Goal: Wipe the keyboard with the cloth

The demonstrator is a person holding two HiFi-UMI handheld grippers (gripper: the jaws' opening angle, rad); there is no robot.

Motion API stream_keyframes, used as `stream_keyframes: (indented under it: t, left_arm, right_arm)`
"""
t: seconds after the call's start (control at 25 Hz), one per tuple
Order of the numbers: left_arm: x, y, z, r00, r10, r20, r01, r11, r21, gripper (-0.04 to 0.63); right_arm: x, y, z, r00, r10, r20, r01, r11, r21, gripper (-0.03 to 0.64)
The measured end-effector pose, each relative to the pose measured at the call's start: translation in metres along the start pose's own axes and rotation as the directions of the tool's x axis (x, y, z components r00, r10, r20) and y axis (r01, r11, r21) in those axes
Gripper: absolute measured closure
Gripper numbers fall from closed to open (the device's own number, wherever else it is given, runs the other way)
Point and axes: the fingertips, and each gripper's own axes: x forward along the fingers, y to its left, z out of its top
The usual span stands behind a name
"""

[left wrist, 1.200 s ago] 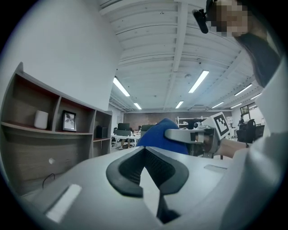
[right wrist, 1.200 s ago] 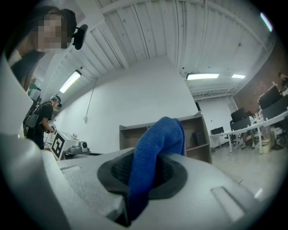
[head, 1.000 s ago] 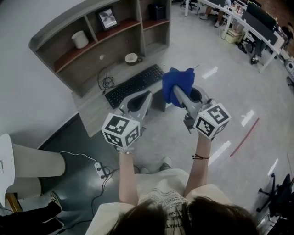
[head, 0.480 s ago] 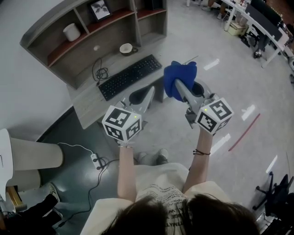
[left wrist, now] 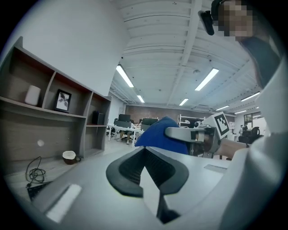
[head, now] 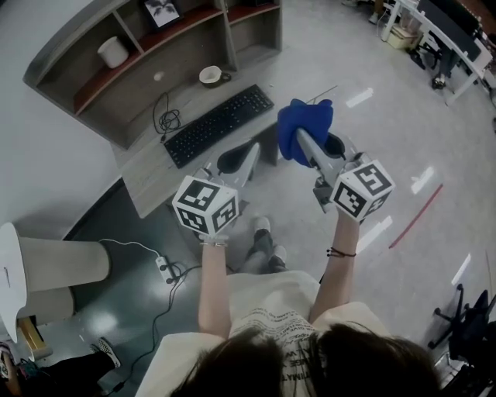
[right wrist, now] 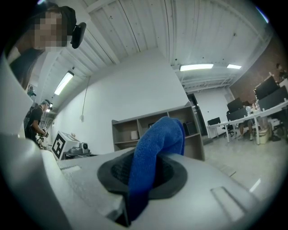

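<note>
A black keyboard (head: 218,124) lies on the grey desk (head: 147,182), ahead of both grippers and lower than them. My right gripper (head: 301,143) is shut on a blue cloth (head: 307,120), which bunches over its tip. In the right gripper view the cloth (right wrist: 152,152) hangs out between the closed pads. My left gripper (head: 249,156) is shut with nothing in it, held over the desk's near edge, left of the cloth. From the left gripper view, the cloth (left wrist: 158,134) and the right gripper (left wrist: 191,134) show just beyond the left gripper (left wrist: 145,152).
A shelf unit (head: 116,77) backs the desk, holding a white cup (head: 113,52) and a picture frame (head: 160,9). A bowl (head: 210,75) and a coiled cable (head: 164,120) sit beside the keyboard. A power strip (head: 165,267) lies on the floor. Office desks (head: 449,31) stand at the far right.
The desk and keyboard have slid slightly up and left in the head view. The person's feet have shifted on the floor. Both grippers keep their hold and spacing.
</note>
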Motion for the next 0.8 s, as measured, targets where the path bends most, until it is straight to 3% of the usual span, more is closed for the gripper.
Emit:
stream_keyframes:
  t: [0.8]
  left_arm:
    - [0.087,0.094,-0.027,0.998,-0.020,-0.062,0.014,0.996,-0.090,0.591]
  right_arm:
    - [0.092,-0.077,-0.030,0.996,-0.022,-0.084,0.025,0.999,0.034,0.558]
